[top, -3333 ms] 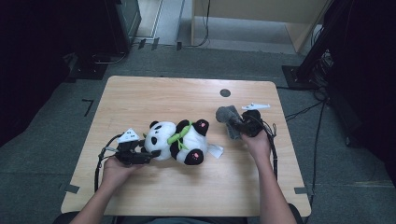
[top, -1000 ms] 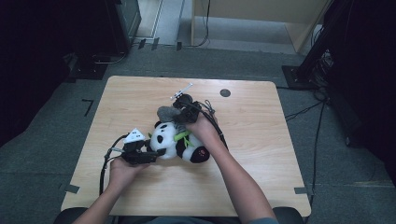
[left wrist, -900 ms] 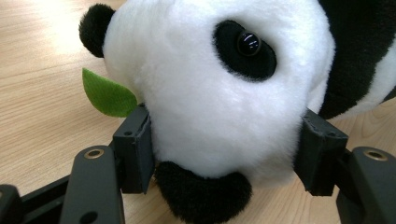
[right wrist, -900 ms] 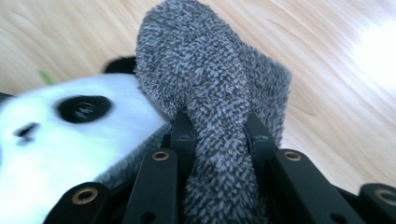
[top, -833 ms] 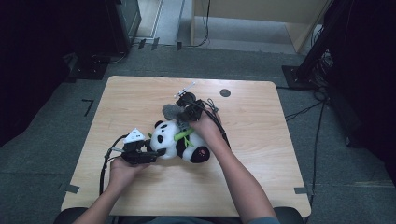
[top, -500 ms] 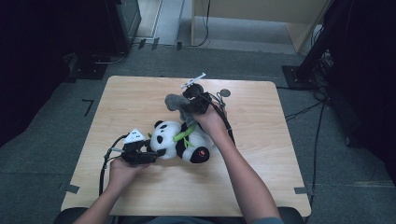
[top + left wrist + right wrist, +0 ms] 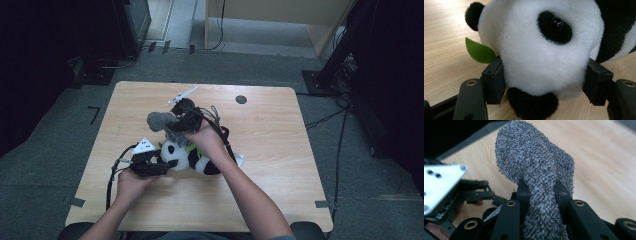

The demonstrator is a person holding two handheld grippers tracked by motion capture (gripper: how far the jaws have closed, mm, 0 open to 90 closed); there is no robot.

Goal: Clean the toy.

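Note:
A black-and-white panda plush [image 7: 192,156] lies on the wooden table [image 7: 280,130], a green leaf [image 7: 479,51] at its mouth. My left gripper [image 7: 159,167] is shut on the panda's head [image 7: 541,47], one jaw pressing each side. My right gripper [image 7: 172,122] hovers just above the panda, shut on a fuzzy grey cloth [image 7: 536,170] that sticks out to the left [image 7: 159,120]. In the right gripper view the left gripper's grey plate [image 7: 439,187] shows below the cloth.
A small dark round hole [image 7: 241,99] marks the table's far side. A white tag [image 7: 239,159] sticks out to the panda's right. Cables trail from both grippers across the table. The floor beyond holds black stands and wires.
My right gripper carried the grey cloth from the right side of the table to above the panda, and has now shifted left over its head. The left gripper stayed on the panda.

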